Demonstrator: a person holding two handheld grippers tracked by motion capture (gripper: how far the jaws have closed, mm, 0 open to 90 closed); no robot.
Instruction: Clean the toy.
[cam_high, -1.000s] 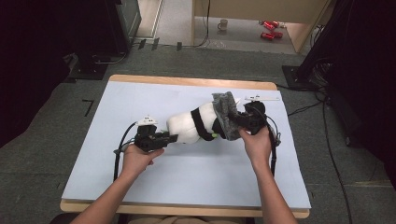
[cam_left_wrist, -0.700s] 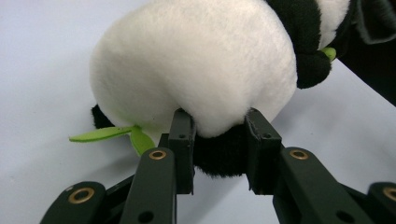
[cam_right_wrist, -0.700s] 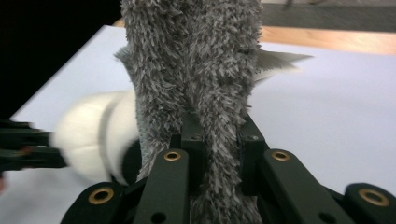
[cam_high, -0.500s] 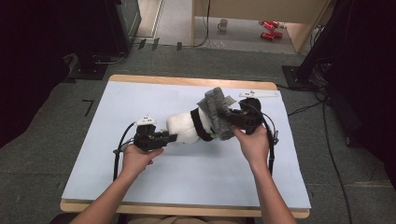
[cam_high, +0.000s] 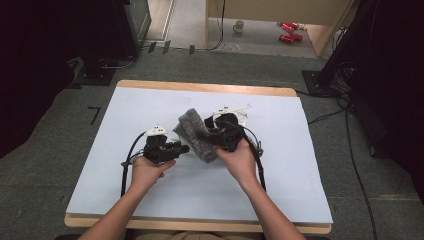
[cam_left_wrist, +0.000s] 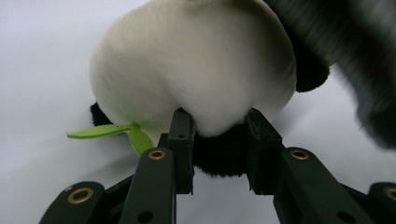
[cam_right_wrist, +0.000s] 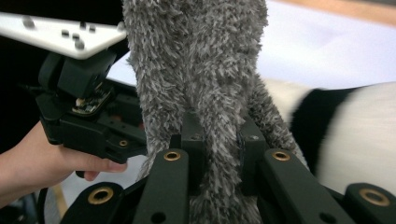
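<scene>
Left gripper (cam_left_wrist: 218, 135) clamped on plush panda (cam_left_wrist: 196, 70); right gripper (cam_right_wrist: 219, 140) clamped on grey fuzzy cloth (cam_right_wrist: 205, 70) draped just beyond over panda.

Wooden table (cam_high: 200, 88), top covered by a pale blue-white sheet (cam_high: 280, 185) that leaves bare wood along the far and near edges. Plush panda (cam_left_wrist: 196, 70) lies on the sheet near the middle, white body and black limb down, a green felt leaf (cam_left_wrist: 100, 132) at its side. White tag-like piece (cam_high: 235, 111) lies just behind, toward the far edge.
</scene>
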